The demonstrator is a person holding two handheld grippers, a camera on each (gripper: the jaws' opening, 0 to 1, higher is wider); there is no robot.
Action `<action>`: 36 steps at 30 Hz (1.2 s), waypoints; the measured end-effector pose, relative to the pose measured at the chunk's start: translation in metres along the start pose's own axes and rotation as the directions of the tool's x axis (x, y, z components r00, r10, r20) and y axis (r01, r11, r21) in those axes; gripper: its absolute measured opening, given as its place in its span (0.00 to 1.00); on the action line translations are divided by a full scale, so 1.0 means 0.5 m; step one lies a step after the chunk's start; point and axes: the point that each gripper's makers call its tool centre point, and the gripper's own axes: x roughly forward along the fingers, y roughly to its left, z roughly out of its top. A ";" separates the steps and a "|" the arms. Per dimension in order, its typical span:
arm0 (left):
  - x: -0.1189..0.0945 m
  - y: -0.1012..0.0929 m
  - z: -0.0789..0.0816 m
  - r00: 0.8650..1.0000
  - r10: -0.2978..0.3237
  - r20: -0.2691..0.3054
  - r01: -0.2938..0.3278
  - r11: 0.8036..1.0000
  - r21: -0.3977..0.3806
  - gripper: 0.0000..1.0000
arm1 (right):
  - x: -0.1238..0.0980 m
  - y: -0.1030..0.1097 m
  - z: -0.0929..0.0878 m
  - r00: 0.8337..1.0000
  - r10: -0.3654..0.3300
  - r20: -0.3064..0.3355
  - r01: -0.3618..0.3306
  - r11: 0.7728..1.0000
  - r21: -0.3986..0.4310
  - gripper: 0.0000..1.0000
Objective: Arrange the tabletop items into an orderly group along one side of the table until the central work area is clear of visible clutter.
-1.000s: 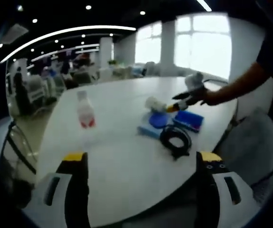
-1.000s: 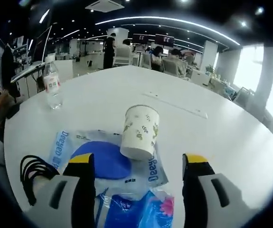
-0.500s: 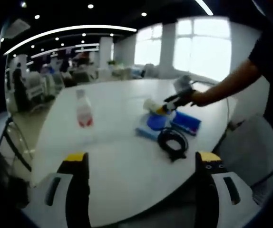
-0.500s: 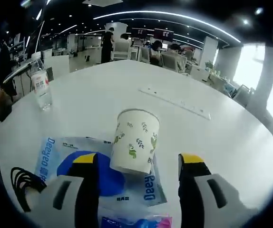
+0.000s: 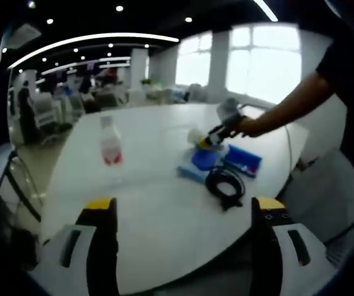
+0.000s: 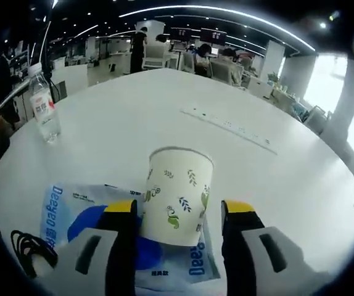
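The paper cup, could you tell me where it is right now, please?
In the right gripper view, the paper cup stands on the blue-and-white packet, between the right gripper's open jaws; the water bottle stands far left.

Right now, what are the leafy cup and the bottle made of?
The cup looks like paper: matte white wall with printed green leaves and a thin rolled rim. The bottle looks like clear plastic: see-through body, white cap and a red and white label. Neither is certain from looks alone.

Paper cup [image 6: 177, 196] fills the right gripper [image 6: 178, 213] gap (bare table [image 6: 164, 111] beyond).
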 end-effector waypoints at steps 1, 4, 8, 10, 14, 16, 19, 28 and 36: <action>0.000 -0.001 0.000 1.000 0.000 -0.001 0.000 1.000 0.004 0.85 | 0.000 0.000 -0.002 1.000 0.000 -0.006 0.000 1.000 -0.004 0.52; 0.000 0.001 -0.001 1.000 0.004 -0.004 -0.004 1.000 0.010 0.85 | 0.001 -0.003 -0.009 1.000 -0.004 -0.028 0.004 1.000 -0.021 0.42; 0.001 0.003 -0.004 1.000 0.001 -0.008 -0.001 1.000 0.009 0.84 | -0.003 -0.005 -0.012 1.000 -0.004 -0.030 0.004 1.000 -0.027 0.39; 0.002 0.004 -0.008 1.000 -0.002 -0.017 0.002 1.000 0.012 0.83 | -0.007 -0.004 -0.014 1.000 -0.004 -0.025 0.003 1.000 -0.026 0.39; 0.002 0.000 -0.006 1.000 -0.004 -0.015 0.005 1.000 0.018 0.82 | -0.015 -0.007 -0.017 1.000 -0.002 -0.014 0.002 1.000 -0.015 0.39; 0.002 0.001 -0.008 1.000 -0.004 -0.018 0.005 1.000 0.019 0.82 | -0.019 -0.007 -0.016 1.000 -0.001 -0.005 0.001 1.000 -0.011 0.39; 0.002 -0.001 -0.011 1.000 -0.003 -0.029 0.005 0.999 0.039 0.82 | -0.028 -0.003 -0.015 1.000 0.012 0.008 -0.012 1.000 0.006 0.39; 0.000 0.003 -0.017 0.999 -0.006 -0.041 0.008 0.999 0.041 0.80 | -0.064 0.004 -0.008 0.998 0.020 0.057 -0.022 0.999 0.036 0.39; -0.002 0.004 -0.018 0.999 -0.024 -0.031 0.025 0.999 0.025 0.80 | -0.125 0.025 0.010 0.990 0.049 0.132 -0.056 0.997 0.057 0.39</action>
